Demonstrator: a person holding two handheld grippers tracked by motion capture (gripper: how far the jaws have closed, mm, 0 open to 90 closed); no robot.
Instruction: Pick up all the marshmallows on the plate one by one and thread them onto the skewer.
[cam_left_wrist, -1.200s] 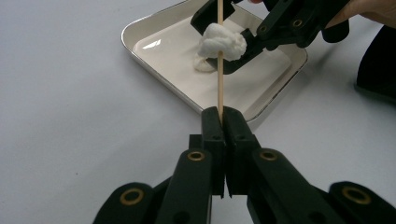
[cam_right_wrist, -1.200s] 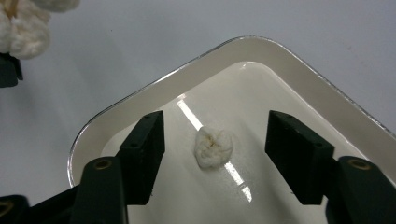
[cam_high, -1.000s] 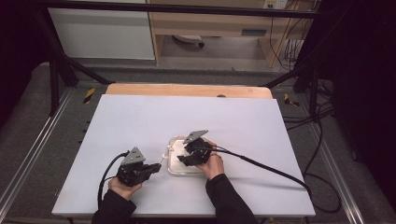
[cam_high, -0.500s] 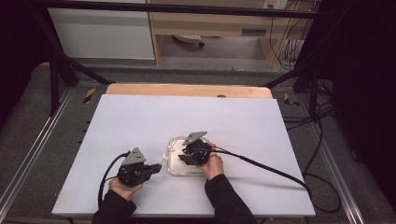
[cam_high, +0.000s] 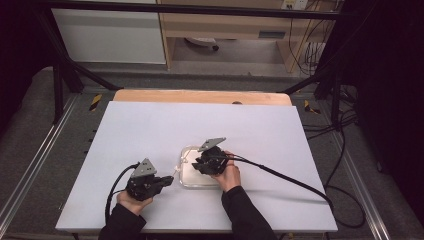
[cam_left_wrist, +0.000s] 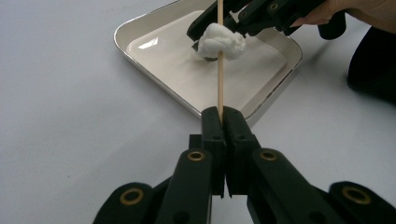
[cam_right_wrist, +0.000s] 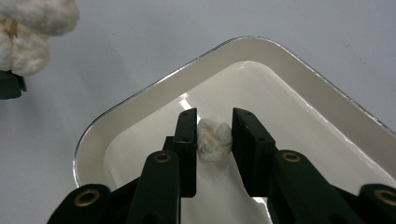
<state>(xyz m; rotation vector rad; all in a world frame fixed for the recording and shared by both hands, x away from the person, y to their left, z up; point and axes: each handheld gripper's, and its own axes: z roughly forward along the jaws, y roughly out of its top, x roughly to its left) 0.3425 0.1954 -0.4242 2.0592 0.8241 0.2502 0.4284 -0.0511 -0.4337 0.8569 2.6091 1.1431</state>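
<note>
Left gripper (cam_left_wrist: 219, 114): jaws pressed together on the near end of a thin wooden stick (cam_left_wrist: 220, 65).
Stick axis: in the left gripper view it ran straight from 6 o'clock to 12 o'clock, out over the white tray (cam_left_wrist: 140, 58), free end past the top edge; in the high view it pointed toward 2 o'clock from the left gripper (cam_high: 167, 180) to the tray (cam_high: 186, 183).
Right gripper (cam_right_wrist: 214, 133): jaws had just been closing, narrow, a cotton ball (cam_right_wrist: 214, 140) between them; left pad against it, right pad close, contact unclear.
Cotton ball, place: inside the tray (cam_right_wrist: 140, 105), low over its glossy floor.
Left gripper view adds: the cotton ball (cam_left_wrist: 222, 42) sat behind the stick, at the tips of the right gripper (cam_left_wrist: 205, 37).
Right gripper view adds: a larger white cotton clump (cam_right_wrist: 32, 32) at 10 o'clock, off the tray.
High view adds: the table (cam_high: 150, 130), the right gripper (cam_high: 197, 164) over the tray, both hands at the near edge.
</note>
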